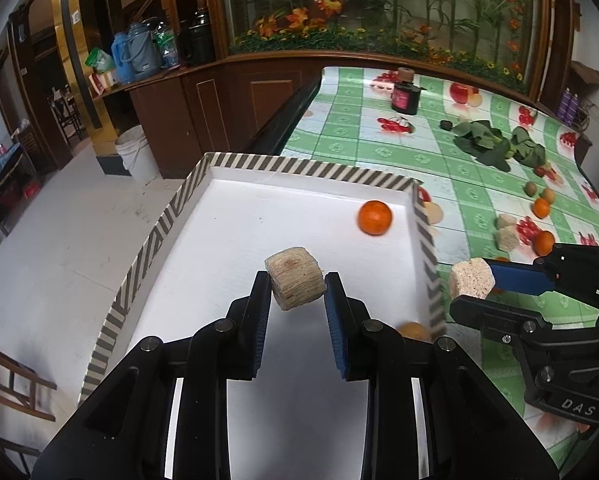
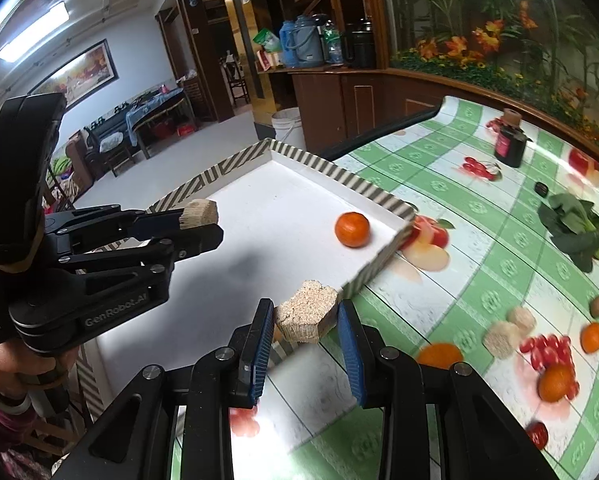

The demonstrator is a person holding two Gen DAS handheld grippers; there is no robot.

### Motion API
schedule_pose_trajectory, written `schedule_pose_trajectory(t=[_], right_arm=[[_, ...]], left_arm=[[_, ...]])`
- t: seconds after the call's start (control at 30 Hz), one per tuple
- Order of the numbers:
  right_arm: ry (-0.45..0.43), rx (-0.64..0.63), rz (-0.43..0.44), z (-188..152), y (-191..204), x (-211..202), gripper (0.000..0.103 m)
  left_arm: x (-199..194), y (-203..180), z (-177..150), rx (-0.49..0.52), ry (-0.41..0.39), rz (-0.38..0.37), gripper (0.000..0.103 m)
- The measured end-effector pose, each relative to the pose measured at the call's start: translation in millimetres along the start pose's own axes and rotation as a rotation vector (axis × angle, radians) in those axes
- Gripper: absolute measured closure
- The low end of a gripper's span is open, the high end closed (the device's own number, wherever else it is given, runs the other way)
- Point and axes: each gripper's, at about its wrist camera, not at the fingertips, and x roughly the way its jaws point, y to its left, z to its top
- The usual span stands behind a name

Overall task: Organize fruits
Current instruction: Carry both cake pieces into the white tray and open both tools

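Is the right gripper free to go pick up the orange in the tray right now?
Probably not yet: the right gripper is shut on a beige block, so it must drop that first. Otherwise the path to the orange inside the striped tray looks open.

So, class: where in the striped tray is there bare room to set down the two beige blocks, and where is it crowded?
Free: the tray's white floor between the orange and the left wall. Crowded: the tablecloth right of the tray, with loose fruit, blocks and greens.
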Motion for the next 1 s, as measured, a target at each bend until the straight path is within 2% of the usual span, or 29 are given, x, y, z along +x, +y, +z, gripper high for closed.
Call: schedule_pose_trajectory(t=[0.53,1.0], right_arm=[[0.067,-0.043,0.021,33,5,56,0.071],[0.107,-0.057,-0.012,38,4,86,0.071]], left_arm=[[45,25,13,-0.068,0.094,-0.009,0.076],[58,37,10,-0.115,0.142,0.001,0.076]])
